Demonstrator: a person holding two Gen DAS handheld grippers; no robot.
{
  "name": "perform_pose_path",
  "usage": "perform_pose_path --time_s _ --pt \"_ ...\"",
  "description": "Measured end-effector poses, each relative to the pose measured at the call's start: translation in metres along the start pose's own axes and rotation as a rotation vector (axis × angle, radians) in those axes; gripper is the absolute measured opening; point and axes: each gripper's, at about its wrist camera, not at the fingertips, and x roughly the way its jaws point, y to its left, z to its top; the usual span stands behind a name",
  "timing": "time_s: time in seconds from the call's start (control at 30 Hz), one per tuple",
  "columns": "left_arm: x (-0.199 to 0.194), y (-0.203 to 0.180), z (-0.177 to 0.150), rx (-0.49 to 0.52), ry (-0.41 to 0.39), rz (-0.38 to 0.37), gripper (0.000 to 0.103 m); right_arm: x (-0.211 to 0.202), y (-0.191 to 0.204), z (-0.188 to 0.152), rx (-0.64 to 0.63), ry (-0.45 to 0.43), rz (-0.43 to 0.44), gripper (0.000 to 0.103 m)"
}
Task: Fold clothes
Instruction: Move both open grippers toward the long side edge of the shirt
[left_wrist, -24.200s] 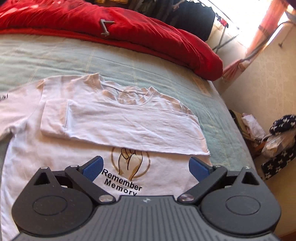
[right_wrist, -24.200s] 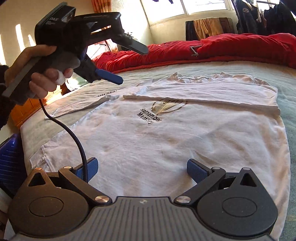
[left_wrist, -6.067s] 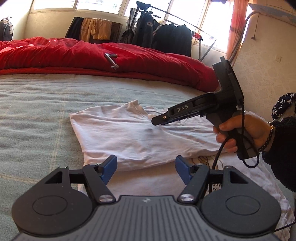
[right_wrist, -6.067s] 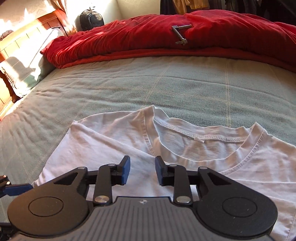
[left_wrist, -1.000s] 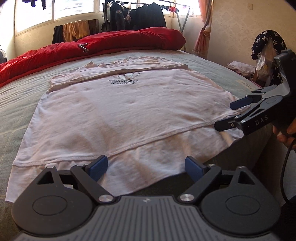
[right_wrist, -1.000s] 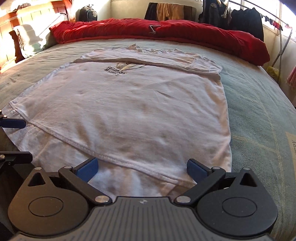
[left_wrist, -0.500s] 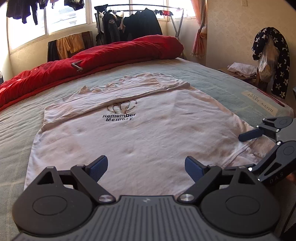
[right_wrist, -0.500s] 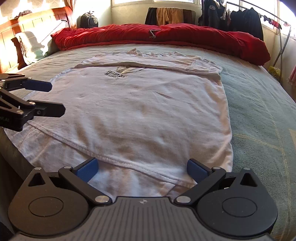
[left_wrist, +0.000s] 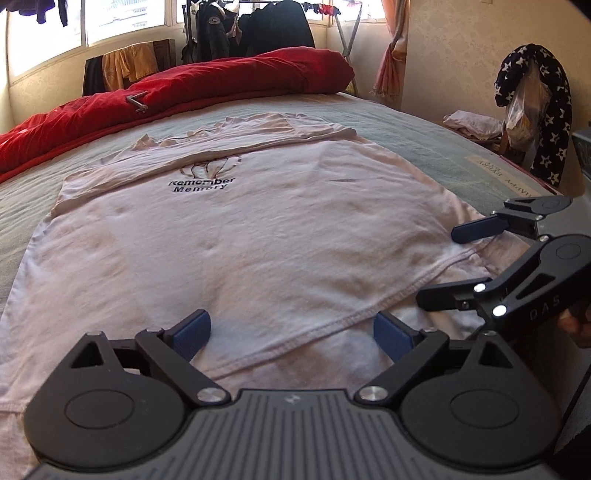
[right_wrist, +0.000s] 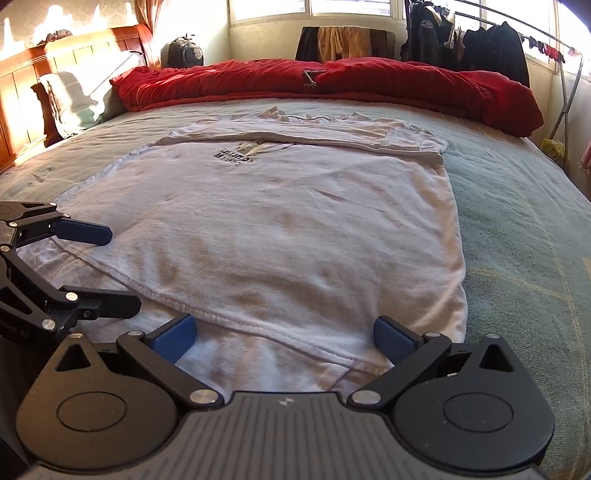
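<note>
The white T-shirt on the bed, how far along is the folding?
Done: the white printed cotton T-shirt lies flat on the green bedspread, its sleeves and collar end folded across the chest above the logo. In hand: nothing yet; the left gripper and right gripper are both open over the bottom hem, at opposite corners. Left: gripping the hem and folding the body up toward the collar.
</note>
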Motion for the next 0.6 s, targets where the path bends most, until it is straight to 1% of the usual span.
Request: perform_pose_path --time_s 0.17,0.3,0.37,0.43,0.53,0.6 --pt "-0.009 -0.003 0.002 0.023 0.014 -0.008 0.095 0.000 0.000 -0.001 0.001 -0.010 0.001 0.103" --pt "-0.004 -0.002 0.002 -0.004 0.023 0.002 0.095 -0.001 0.001 -0.002 0.000 -0.011 -0.003 0.103" --pt "-0.006 -0.002 0.001 -0.001 0.015 0.001 0.095 -0.002 0.001 0.001 -0.004 -0.001 -0.003 0.103" --pt "-0.011 -0.003 0.000 0.048 0.003 0.011 0.095 -0.005 0.001 0.007 -0.019 0.006 -0.001 0.103" --pt "-0.026 -0.006 -0.001 0.205 -0.054 0.077 0.095 -0.013 0.000 0.021 -0.054 0.005 0.001 0.103" --pt "-0.034 -0.007 -0.002 0.310 -0.081 0.119 0.095 -0.022 0.000 0.034 -0.105 -0.029 -0.005 0.103"
